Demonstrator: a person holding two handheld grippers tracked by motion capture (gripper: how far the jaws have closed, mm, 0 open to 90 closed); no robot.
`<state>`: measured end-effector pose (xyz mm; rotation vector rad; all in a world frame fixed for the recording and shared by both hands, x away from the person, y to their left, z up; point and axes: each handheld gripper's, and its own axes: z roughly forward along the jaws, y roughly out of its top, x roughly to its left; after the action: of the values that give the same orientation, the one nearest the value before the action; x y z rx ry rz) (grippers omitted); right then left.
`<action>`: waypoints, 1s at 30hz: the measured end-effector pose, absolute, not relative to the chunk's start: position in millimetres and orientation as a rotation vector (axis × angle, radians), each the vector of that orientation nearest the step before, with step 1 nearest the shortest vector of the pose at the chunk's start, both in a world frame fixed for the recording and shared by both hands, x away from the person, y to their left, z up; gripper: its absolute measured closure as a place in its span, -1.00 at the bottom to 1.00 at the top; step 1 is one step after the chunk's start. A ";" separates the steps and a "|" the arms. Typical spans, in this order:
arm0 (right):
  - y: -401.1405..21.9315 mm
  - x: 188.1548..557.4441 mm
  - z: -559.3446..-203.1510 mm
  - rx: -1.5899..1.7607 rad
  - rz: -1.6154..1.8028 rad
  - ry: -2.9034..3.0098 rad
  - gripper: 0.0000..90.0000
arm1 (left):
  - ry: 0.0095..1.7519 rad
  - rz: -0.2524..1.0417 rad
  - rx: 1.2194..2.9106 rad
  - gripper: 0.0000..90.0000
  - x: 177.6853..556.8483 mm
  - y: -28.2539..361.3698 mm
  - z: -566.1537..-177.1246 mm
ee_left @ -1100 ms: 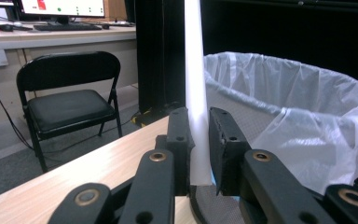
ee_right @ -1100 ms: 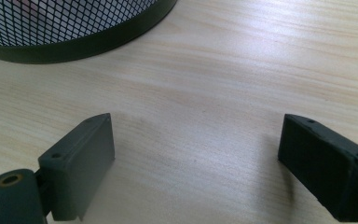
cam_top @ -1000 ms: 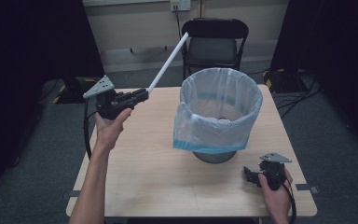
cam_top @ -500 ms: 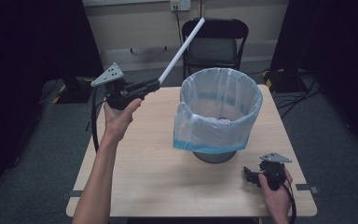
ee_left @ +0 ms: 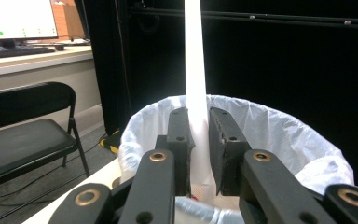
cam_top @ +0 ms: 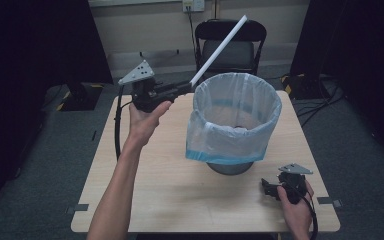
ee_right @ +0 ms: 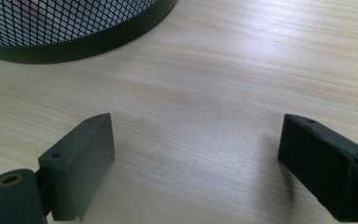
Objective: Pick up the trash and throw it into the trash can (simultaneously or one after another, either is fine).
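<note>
— Two tongs, one busy: the left tongs (cam_top: 187, 86) are clamped on a long white tube (cam_top: 219, 50), slanting up past the far-left rim of the lined bin (cam_top: 234, 120).
— And the right tongs (cam_top: 269, 186)?
— Wide open, empty, resting on the bench (cam_top: 145, 190) near right.
— Next?
— I'd guess tipping the tube over the rim, then letting go.

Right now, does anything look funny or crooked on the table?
Yes: the bin's white bag hangs unevenly, its blue edge drooping lower on the left. The left tongs pinch a long white tube that slants up above the bin.
</note>
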<state>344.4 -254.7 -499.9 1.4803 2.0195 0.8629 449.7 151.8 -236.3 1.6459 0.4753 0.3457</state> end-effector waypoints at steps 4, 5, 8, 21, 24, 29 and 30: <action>-254.7 344.4 -499.9 1.480 0.863 2.019 -0.78 | 0.464 0.318 1.648 0.77 451.3 142.4 -233.8; -254.7 344.4 -499.9 1.480 0.863 2.019 -0.78 | 0.465 0.310 1.645 0.77 451.6 139.0 -233.5; -254.7 344.4 -499.9 1.480 0.863 2.020 -0.78 | 0.456 0.305 1.650 0.77 451.3 129.9 -232.7; -254.7 344.4 -499.9 1.480 0.863 2.019 -0.78 | 0.384 0.252 1.697 0.77 448.6 95.5 -226.7; -254.7 344.4 -499.9 1.480 0.863 2.020 -0.78 | 0.376 0.247 1.714 0.77 448.3 91.5 -227.7; -254.7 344.4 -499.9 1.480 0.863 2.019 -0.78 | 0.364 0.251 1.747 0.77 448.7 84.7 -231.9; -254.7 344.4 -499.9 1.480 0.863 2.019 -0.78 | 0.365 0.245 1.755 0.77 449.7 84.1 -232.7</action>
<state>344.4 -254.7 -499.9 1.4801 2.0195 0.8627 449.7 84.1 -232.7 1.7553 0.3649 0.2449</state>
